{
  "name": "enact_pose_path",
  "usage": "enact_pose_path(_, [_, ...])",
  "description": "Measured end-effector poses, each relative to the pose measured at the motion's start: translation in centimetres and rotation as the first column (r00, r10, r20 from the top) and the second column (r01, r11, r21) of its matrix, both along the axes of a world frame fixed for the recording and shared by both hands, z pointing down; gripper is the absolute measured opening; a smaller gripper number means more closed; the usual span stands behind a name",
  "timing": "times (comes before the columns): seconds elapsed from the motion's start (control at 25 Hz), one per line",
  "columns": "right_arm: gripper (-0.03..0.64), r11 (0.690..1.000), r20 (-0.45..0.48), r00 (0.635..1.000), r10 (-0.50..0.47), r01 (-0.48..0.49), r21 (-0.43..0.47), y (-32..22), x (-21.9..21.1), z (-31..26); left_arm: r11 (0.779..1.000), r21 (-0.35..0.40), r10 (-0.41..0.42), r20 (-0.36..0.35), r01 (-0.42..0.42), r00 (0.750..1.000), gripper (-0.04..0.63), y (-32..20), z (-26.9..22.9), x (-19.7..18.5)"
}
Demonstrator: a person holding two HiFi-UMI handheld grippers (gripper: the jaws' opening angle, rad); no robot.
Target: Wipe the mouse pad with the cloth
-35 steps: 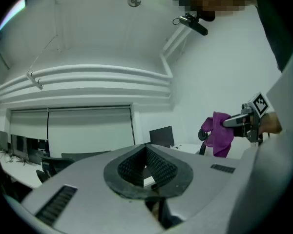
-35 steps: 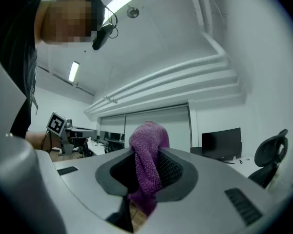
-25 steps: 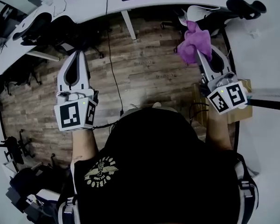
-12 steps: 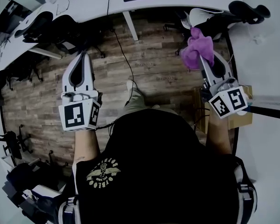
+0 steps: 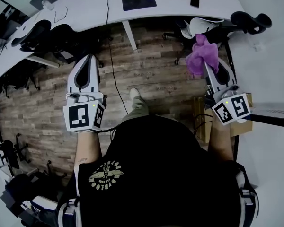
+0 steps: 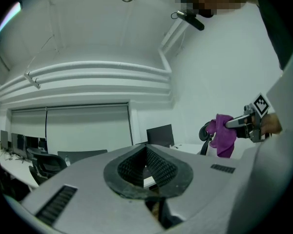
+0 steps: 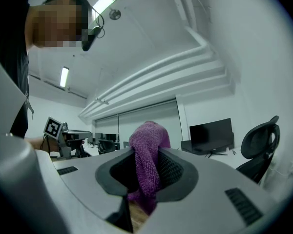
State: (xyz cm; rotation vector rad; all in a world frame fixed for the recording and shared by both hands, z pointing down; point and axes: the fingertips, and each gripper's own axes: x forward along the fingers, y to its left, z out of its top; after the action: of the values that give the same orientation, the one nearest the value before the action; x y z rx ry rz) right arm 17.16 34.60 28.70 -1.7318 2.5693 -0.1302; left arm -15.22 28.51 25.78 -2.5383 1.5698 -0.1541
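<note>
- Mouse pad (image 5: 138, 0): dark rectangle on the white counter (image 5: 175, 4), at 12 o'clock, long axis running 9-to-3.
- Right hand-held gripper (image 5: 206, 64) is clamped on the purple cloth (image 5: 201, 53); pad lies at its 11 o'clock, well apart.
- Left hand-held gripper (image 5: 88, 58) is closed on nothing, pad at its 1 o'clock.
- Since a second ago: counter and pad sit further into frame; grip on cloth unchanged.

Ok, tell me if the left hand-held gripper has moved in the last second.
Yes. In the head view the left hand-held gripper has shifted forward and slightly right, nearer the white desk's leg.
</note>
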Motion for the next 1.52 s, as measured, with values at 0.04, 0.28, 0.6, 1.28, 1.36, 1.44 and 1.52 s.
enact_pose_path(0.04, [0.089,1.000,-0.001,1.000,0.000,0.000,0.000,-0.6,-0.1,0.0,1.000,-0.004,0.001,-0.001,-0.001,1.000,0.002,-0.6,0.2,-0.1])
enact_pose_path(0.28, [0.089,1.000,-0.003,1.000,-0.012,0.012,-0.012,-4.7,-1.2,0.0,1.000,-0.020,-0.005,0.003,0.005,1.000,0.002,-4.8,0.4,-1.1])
enact_pose_path(0.6, [0.089,0.999,-0.002,1.000,-0.021,0.021,-0.034,-11.1,-3.1,0.4,0.999,-0.048,0.007,0.007,-0.007,1.000,0.002,-11.2,1.3,-2.2])
enact_pose_path(1.28, [0.089,0.999,-0.032,0.999,0.020,-0.021,-0.035,-22.7,-6.7,-1.5,0.998,-0.058,0.039,-0.012,-0.039,0.999,0.002,-24.0,0.5,-5.9])
enact_pose_path(1.36, [0.089,0.999,-0.040,0.999,0.020,-0.021,-0.029,-24.1,-7.7,-1.9,0.997,-0.058,0.040,-0.019,-0.041,0.999,0.002,-25.3,0.6,-6.9])
enact_pose_path(1.44, [0.089,1.000,-0.048,0.999,0.017,-0.018,-0.026,-25.2,-8.8,-2.3,0.997,-0.062,0.043,-0.028,-0.045,0.999,0.003,-26.5,0.7,-7.7])
enact_pose_path(1.52, [0.089,1.000,-0.052,0.999,0.015,-0.017,-0.025,-25.7,-9.7,-2.6,0.996,-0.065,0.051,-0.038,-0.053,0.998,0.002,-27.5,1.0,-8.2])
